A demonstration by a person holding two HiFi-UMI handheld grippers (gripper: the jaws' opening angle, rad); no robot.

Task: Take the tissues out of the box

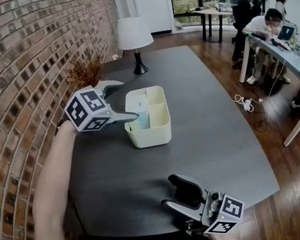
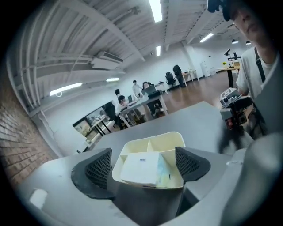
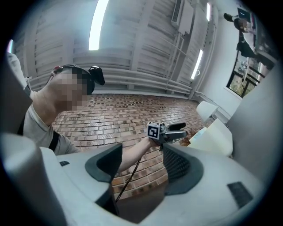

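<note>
A cream box (image 1: 153,133) with several compartments stands on the dark grey table (image 1: 204,131). A white tissue pack (image 1: 141,115) with a pale blue side lies in its near-left compartment. My left gripper (image 1: 129,101) hovers at the box's left side, open, one jaw pointing at the rim. In the left gripper view the box (image 2: 170,141) and the tissue pack (image 2: 140,169) sit between the spread jaws of the left gripper (image 2: 143,164), which touch nothing. My right gripper (image 1: 167,190) is open and empty near the table's front edge, and the right gripper (image 3: 143,165) looks toward the box (image 3: 217,137).
A white table lamp (image 1: 134,34) and a dried plant (image 1: 86,70) stand behind the box by the brick wall (image 1: 17,67). People sit at desks (image 1: 296,55) at the back right. A cable lies on the wooden floor (image 1: 247,104).
</note>
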